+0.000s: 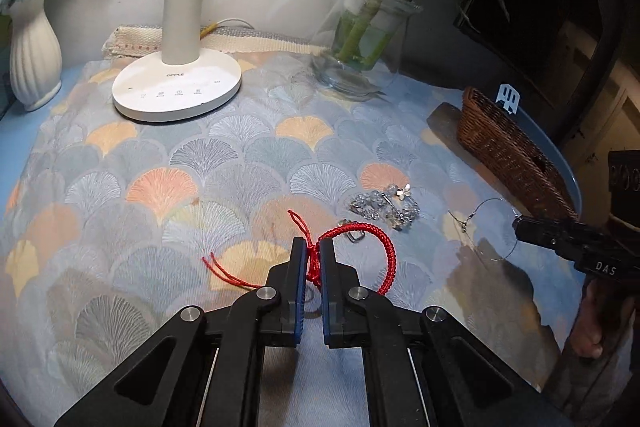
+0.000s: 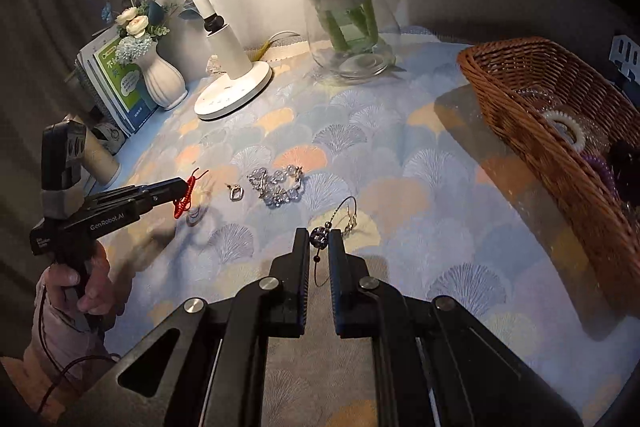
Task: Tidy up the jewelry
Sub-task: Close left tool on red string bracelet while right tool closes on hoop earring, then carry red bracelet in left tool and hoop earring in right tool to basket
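My left gripper (image 1: 313, 247) is shut on a red braided cord bracelet (image 1: 386, 251), lifted a little off the patterned cloth; it shows from the side in the right wrist view (image 2: 185, 201). My right gripper (image 2: 319, 239) is shut on a thin wire bangle with a dark bead (image 2: 320, 235), whose wire loop (image 1: 490, 229) hangs from the same gripper (image 1: 520, 227) in the left wrist view. A crystal bead bracelet (image 1: 386, 207) (image 2: 276, 185) and a small silver ring (image 2: 236, 193) lie on the cloth between the grippers. The brown wicker basket (image 2: 532, 131) (image 1: 504, 147) at the right holds several pieces of jewelry.
At the back stand a white desk lamp (image 1: 178, 87) (image 2: 232, 83), a glass vase with green stalks (image 1: 360, 43) (image 2: 346, 27) and a white ribbed vase with flowers (image 1: 34, 59) (image 2: 162, 75). A person's hand (image 2: 76, 291) holds the left gripper. Books (image 2: 120, 83) lean at the far left.
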A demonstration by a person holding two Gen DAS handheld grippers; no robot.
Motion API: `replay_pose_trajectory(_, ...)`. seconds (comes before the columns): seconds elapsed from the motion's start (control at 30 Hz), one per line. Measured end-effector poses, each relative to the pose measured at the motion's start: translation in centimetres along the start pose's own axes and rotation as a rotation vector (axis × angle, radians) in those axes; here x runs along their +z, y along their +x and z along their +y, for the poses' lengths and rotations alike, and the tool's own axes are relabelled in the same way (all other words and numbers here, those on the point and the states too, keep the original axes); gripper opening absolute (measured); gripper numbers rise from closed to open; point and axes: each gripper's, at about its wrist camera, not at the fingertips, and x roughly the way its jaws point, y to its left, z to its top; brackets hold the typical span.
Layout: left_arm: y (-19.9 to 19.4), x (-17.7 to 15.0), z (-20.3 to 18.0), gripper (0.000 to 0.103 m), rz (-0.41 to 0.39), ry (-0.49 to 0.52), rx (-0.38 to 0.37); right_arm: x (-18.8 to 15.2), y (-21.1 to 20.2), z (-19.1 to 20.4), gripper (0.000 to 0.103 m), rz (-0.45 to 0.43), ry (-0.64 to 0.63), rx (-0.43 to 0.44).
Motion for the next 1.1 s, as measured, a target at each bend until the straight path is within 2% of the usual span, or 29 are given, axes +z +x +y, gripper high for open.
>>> replay_pose_trajectory(0.3, -1.2, -0.7, -1.7, 0.006, 0.01, -0.005, -0.016, -1.6, -2.6, 0.0, 0.01, -0.037, 0.063, 0.102)
replay_pose_trajectory(0.4, -1.0, -0.2, -2.8, 0.006, 0.017, -0.021, -0.025, -2.1, -3.7, -1.1, 0.01, -0.049, 0.131, 0.203)
replay_pose_trajectory(0.47, -1.1, 0.2, -4.1, 0.006, 0.008, -0.008, -0.038, -2.4, -4.6, -1.7, 0.01, -0.064, 0.151, 0.219)
replay_pose_trajectory(0.57, -1.3, 1.2, -6.8, 0.006, -0.009, 0.039, -0.055, -2.3, -6.4, -2.4, 0.01, -0.092, 0.157, 0.202)
replay_pose_trajectory(0.77, -0.7, 4.7, -13.9, 0.006, -0.034, 0.165, -0.11, -1.5, -12.0, -5.0, 0.01, -0.217, 0.167, 0.14)
replay_pose_trajectory(0.93, 1.1, 8.3, -20.4, 0.006, -0.051, 0.273, -0.159, 0.2, -16.5, -8.7, 0.01, -0.329, 0.179, 0.033)
replay_pose_trajectory(1.1, 4.4, 11.9, -25.6, 0.006, -0.044, 0.314, -0.217, 1.8, -17.8, -13.4, 0.01, -0.361, 0.242, -0.071)
